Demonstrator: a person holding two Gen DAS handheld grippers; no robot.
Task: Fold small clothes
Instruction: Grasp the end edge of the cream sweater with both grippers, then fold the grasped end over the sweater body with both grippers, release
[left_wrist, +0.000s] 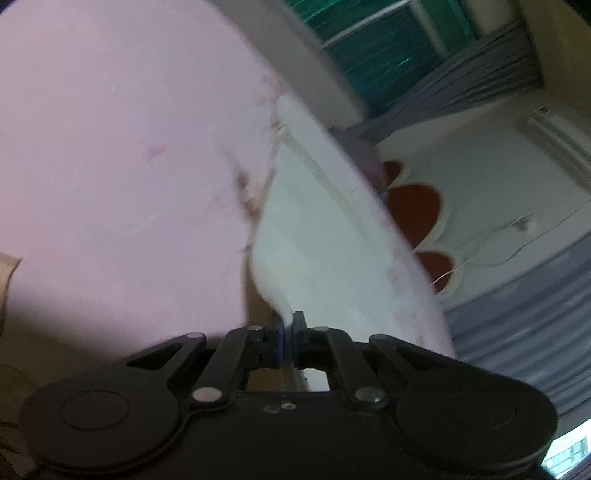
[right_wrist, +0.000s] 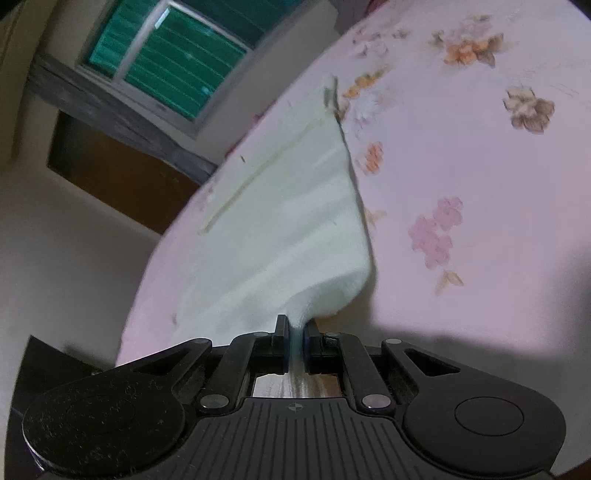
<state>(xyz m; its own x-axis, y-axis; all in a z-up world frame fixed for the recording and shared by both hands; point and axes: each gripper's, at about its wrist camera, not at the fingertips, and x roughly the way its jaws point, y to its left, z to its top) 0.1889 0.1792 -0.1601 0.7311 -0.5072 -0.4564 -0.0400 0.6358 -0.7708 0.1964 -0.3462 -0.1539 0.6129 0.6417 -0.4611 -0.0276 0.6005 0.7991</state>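
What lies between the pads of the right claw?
A pinched corner of the white cloth, lying on the pink floral sheet, seen in the right wrist view.

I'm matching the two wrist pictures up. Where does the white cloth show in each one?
Left wrist: the white cloth runs from centre down to the left gripper, shut on its corner.
Right wrist: the cloth fills the centre, its near corner pinched in the right gripper.
Shared landmark: the pink floral sheet beneath it.
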